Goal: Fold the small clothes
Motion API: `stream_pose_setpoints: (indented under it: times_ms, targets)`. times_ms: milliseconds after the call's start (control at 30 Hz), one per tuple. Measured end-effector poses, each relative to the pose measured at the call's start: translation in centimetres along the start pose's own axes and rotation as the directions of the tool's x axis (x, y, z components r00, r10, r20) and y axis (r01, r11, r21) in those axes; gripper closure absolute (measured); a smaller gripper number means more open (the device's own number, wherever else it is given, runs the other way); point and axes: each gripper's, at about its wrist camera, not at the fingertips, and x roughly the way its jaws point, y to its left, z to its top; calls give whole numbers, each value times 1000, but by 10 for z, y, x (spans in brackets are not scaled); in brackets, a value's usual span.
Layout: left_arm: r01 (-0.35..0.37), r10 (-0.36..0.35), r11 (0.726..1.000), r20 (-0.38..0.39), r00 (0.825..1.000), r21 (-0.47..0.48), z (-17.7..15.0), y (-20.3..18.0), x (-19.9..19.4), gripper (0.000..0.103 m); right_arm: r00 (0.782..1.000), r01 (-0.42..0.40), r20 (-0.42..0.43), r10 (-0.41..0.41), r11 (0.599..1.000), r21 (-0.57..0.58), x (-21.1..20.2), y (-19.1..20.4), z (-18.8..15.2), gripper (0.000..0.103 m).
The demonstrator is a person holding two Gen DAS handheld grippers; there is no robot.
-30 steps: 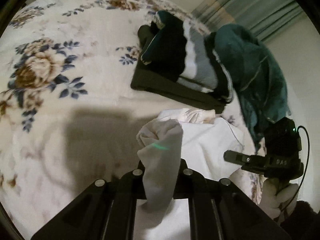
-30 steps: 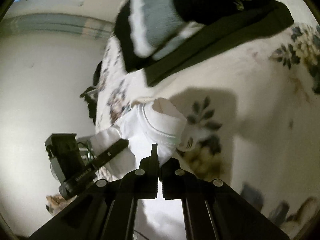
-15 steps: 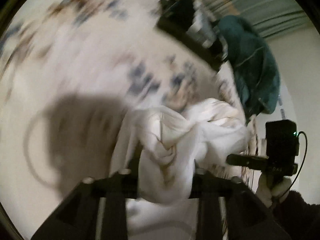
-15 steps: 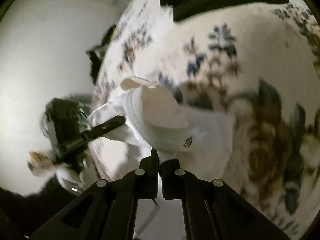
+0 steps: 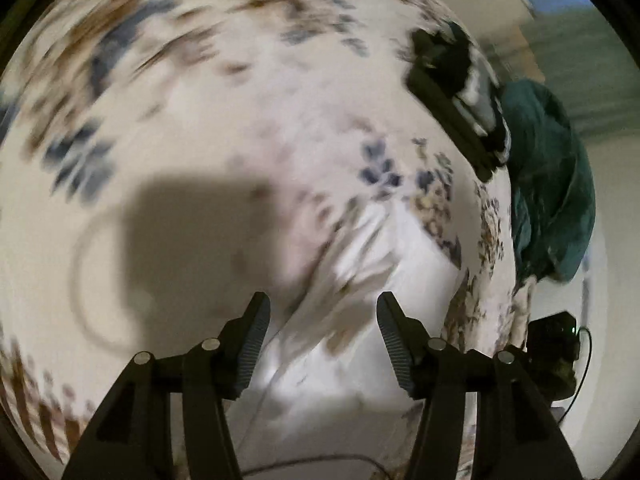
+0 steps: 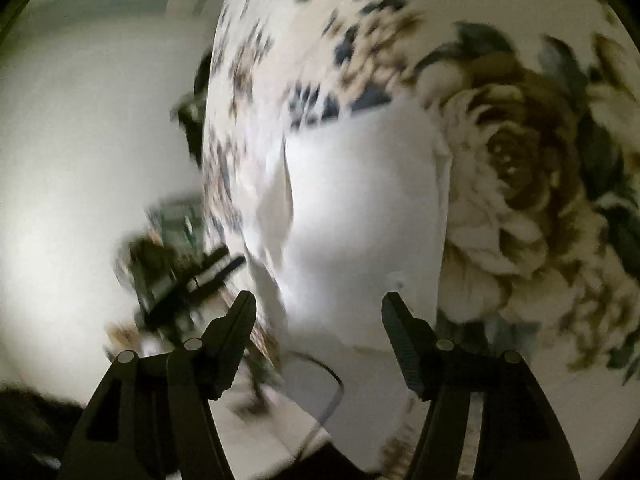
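A white garment (image 5: 372,276) lies spread on the floral bedspread (image 5: 224,92), just in front of my left gripper (image 5: 322,312), which is open and empty above it. In the right wrist view the same white garment (image 6: 360,208) lies flat on the bedspread (image 6: 520,184), and my right gripper (image 6: 318,312) is open and empty over its near edge. The right gripper also shows in the left wrist view (image 5: 554,344) at the far right. The left gripper shows blurred in the right wrist view (image 6: 188,276).
A stack of folded dark clothes (image 5: 456,80) sits at the far right of the bed. A teal garment (image 5: 552,184) hangs over the bed's edge beside it. A pale wall (image 6: 88,140) lies beyond the bed edge. Both views are motion-blurred.
Both grippers have opened and let go of the white garment, which now lies flat on the bed. Both grippers have pulled back from the dark stack.
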Motion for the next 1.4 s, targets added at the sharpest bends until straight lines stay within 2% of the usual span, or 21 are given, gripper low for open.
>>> stream_pose_setpoints:
  times_ms: [100,133,200,233,300,367,433,533,600,667,700,733,800,867,933,1033,1133,1200,1267,1300,1400]
  targets:
    - [-33,37,994,-32,999,108,20,-34,34,50,997,26,65,-31,996,85,9,-12,9,36]
    - [-89,97,986,-47,994,143,28,-42,51,50,997,28,71,-35,995,99,15,-14,12,36]
    - [-194,210,960,-65,975,201,43,-43,77,50,994,53,86,-62,993,106,29,-13,19,36]
    - [-281,301,934,-62,952,222,55,-37,92,48,988,103,103,-112,990,97,37,-10,24,36]
    - [-341,362,919,-74,929,199,72,-22,101,49,967,207,129,-218,974,95,47,-7,32,36]
    - [-332,343,935,-74,936,124,85,-11,90,50,943,290,137,-305,950,114,49,-7,43,36]
    - [-264,269,961,-50,962,86,90,-16,72,50,931,313,153,-330,941,127,45,-7,49,36]
    - [-180,191,970,-51,980,161,76,-49,64,50,931,293,183,-316,946,140,41,-6,52,36]
    - [-162,191,958,-103,976,237,66,-70,83,50,932,285,190,-307,949,133,44,-3,56,36]
    - [-199,236,936,-98,967,290,63,-80,104,54,940,257,189,-283,955,149,49,-3,59,36]
    - [-218,255,929,-93,962,300,64,-80,112,66,946,241,182,-270,957,163,57,-5,63,37]
    - [-234,270,925,-85,959,300,67,-76,116,94,948,230,182,-260,958,168,59,-6,66,40]
    - [-255,283,924,-61,957,284,79,-61,113,94,928,292,190,-320,942,165,62,-7,70,77]
    - [-349,364,907,-20,931,237,89,-39,105,94,907,350,182,-381,919,180,55,-11,69,80]
    - [-347,355,926,-26,935,149,102,-12,93,94,898,368,176,-403,907,205,51,-18,72,80]
    - [-180,183,983,-89,979,38,108,1,83,87,912,332,174,-372,917,221,46,-21,74,80]
    - [-51,66,992,-135,989,113,94,-27,83,46,936,248,192,-296,939,237,39,-19,75,78]
    - [-117,157,964,-156,975,239,77,-44,93,45,946,211,195,-258,949,233,37,-15,74,66]
    - [-238,309,907,-166,936,347,58,-41,114,44,955,212,166,-247,957,199,42,-11,72,56]
    - [-242,314,910,-178,933,337,54,-33,118,43,954,238,138,-265,954,182,47,-10,71,53]
    - [-172,215,960,-185,959,221,51,-15,97,44,928,359,50,-370,921,148,64,-13,63,53]
